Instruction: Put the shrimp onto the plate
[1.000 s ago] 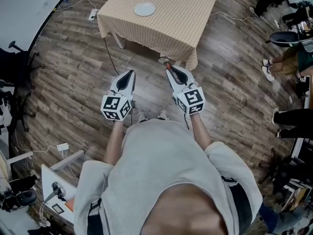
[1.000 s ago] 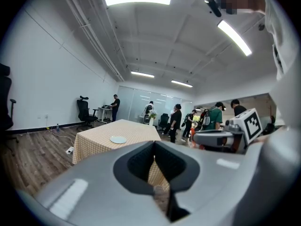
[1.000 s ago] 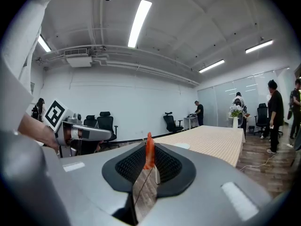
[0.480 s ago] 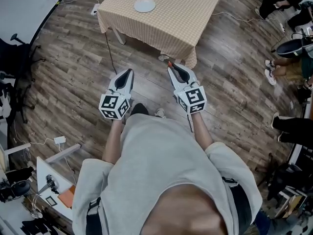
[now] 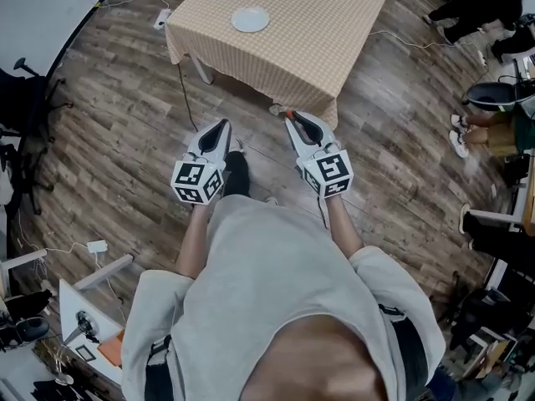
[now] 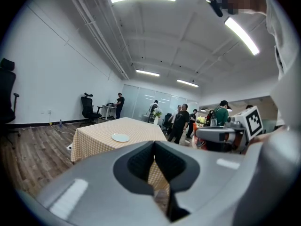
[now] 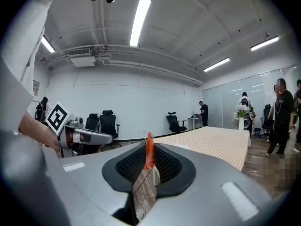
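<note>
The right gripper (image 5: 290,117) pinches a slim, glossy orange shrimp (image 7: 149,150) between its ribbed black pads, jaws only narrowly apart. The left gripper (image 5: 223,124) is closed and empty. A round white plate (image 5: 250,19) lies on the tan checked tablecloth (image 5: 334,32), well apart from the shrimp.

Orange shrimp (image 7: 149,150) upright, pinched by the right gripper (image 5: 292,119); white plate (image 5: 250,19) flat on checked table (image 5: 334,23).
</note>
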`<state>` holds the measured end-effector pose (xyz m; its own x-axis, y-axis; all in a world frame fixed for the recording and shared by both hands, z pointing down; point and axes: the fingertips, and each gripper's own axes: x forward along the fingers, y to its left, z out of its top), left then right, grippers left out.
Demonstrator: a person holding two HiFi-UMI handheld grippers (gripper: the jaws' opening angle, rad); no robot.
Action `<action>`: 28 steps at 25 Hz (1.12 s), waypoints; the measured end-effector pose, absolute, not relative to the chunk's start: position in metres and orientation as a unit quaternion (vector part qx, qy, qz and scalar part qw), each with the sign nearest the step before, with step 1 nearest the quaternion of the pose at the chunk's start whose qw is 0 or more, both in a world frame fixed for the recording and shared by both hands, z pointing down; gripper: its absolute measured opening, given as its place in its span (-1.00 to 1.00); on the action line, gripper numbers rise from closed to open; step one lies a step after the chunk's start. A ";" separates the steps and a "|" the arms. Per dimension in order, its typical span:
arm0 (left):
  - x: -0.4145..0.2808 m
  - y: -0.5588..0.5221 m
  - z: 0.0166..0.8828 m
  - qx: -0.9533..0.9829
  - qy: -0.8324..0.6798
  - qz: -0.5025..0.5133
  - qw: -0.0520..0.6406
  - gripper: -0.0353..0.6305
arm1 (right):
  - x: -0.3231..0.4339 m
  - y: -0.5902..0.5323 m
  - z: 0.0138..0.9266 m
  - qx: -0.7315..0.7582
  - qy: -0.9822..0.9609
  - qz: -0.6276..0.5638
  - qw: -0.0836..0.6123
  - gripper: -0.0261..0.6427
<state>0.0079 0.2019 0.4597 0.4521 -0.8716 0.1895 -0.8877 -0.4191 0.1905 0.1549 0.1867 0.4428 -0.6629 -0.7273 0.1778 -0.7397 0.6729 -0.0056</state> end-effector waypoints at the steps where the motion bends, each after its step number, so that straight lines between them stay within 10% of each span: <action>1: 0.004 0.190 0.461 0.843 -0.521 0.029 0.133 -0.87 | 0.151 0.177 0.444 0.404 -0.910 0.038 0.082 -0.76; 28: -0.141 -0.201 0.431 0.866 -0.483 0.018 0.128 -0.87 | 0.022 -0.200 0.423 0.462 -0.880 0.047 0.097 -0.76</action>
<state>-0.1410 -0.2012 0.4314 0.5318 -0.8326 0.1549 -0.8417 -0.4995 0.2053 0.0223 -0.2003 0.4227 -0.5543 -0.8042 0.2146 -0.8224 0.5689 0.0077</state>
